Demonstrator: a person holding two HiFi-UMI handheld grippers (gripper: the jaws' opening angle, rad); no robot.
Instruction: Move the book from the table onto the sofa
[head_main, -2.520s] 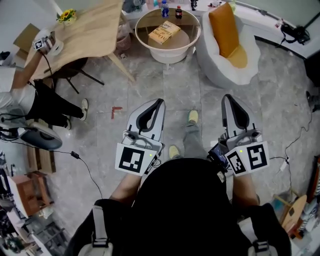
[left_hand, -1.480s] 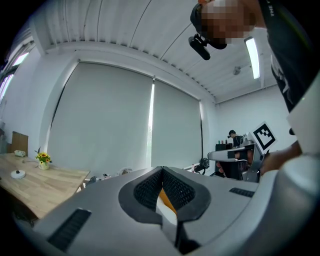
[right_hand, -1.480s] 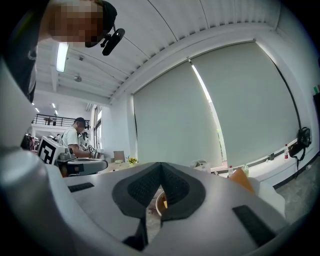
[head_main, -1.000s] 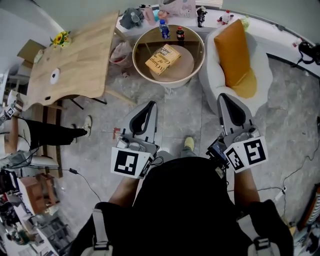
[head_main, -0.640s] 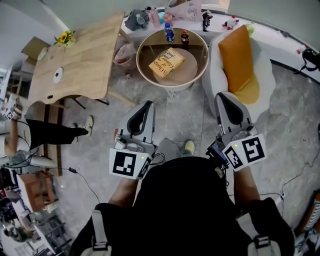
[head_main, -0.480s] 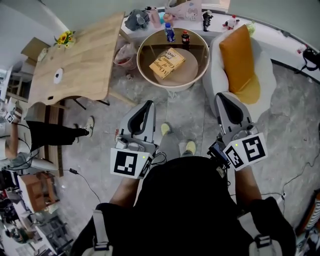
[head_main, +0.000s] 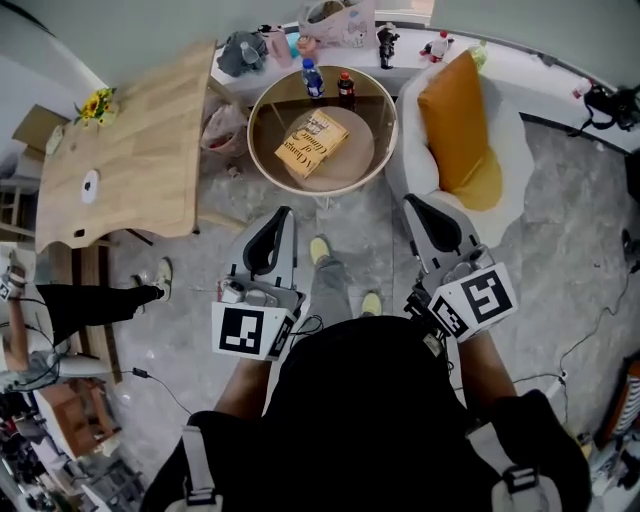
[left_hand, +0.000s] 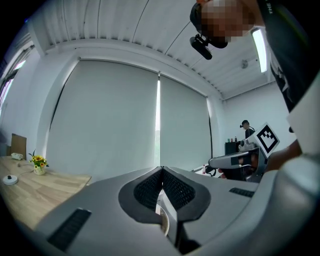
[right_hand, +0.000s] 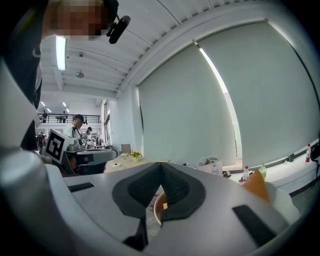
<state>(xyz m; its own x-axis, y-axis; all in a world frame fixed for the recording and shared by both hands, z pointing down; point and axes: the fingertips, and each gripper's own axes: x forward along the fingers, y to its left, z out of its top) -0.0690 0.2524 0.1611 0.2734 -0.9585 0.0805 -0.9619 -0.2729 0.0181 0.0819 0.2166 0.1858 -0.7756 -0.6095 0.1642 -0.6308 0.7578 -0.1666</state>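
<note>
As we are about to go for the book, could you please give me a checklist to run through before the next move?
1. Book lies flat on the round table, nothing on it: ok.
2. Bottles stand apart from the book: ok.
3. Left gripper and right gripper empty: ok.
4. Jaws open for a grasp: not ok, both shut.
5. Grippers at the book: not ok, both short of the table.
6. Free spot on the sofa: cannot tell, the orange cushion fills much of the seat.
</note>
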